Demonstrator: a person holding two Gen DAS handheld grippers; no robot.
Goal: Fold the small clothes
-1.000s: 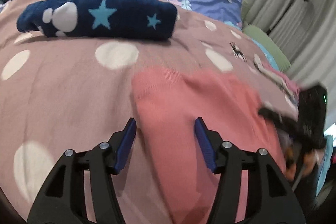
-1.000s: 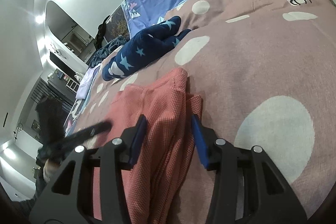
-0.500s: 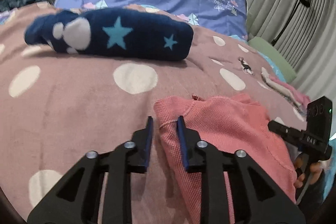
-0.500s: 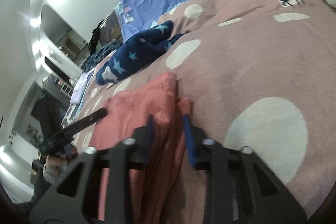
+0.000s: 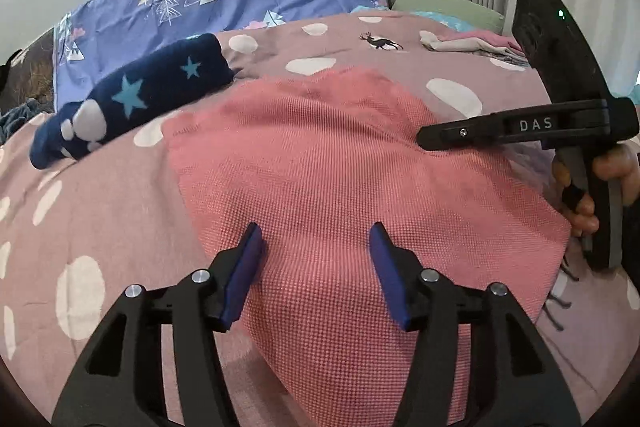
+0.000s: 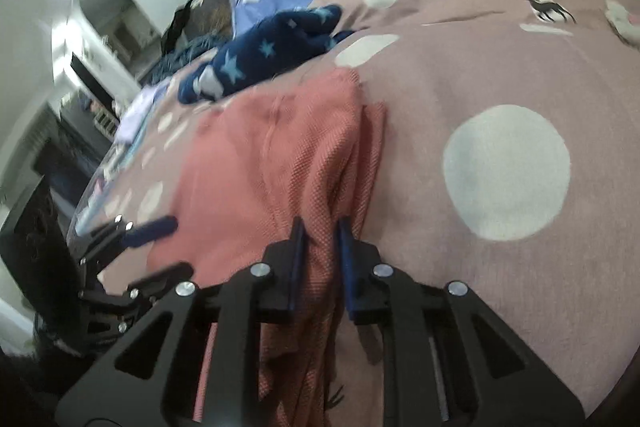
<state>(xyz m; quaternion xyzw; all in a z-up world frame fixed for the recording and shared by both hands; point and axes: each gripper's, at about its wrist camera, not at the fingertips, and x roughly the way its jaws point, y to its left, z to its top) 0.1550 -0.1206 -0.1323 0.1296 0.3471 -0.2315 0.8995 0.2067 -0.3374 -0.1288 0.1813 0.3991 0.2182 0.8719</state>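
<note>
The pink waffle-knit garment (image 5: 320,163) lies flat on the spotted mauve blanket (image 5: 100,211), its long axis running from the grippers toward the navy star-patterned bundle (image 5: 132,99), which sits just beyond the garment's far corner. The left gripper (image 5: 316,263) hovers over the garment's near end with its blue pads (image 5: 244,267) spread wide, cloth showing between them but nothing gripped. The right gripper (image 6: 320,255) has its pads nearly pressed together, pinching a bunched fold along the garment's right edge (image 6: 340,163). The left wrist view alone shows the garment's flat upper face, the person's hand (image 5: 600,187) on the right tool's handle, and a small pile of pale clothes (image 5: 468,43) beyond the garment. The right wrist view alone shows the layered, gathered edge, with the blanket (image 6: 508,167) bare beside it.
</note>
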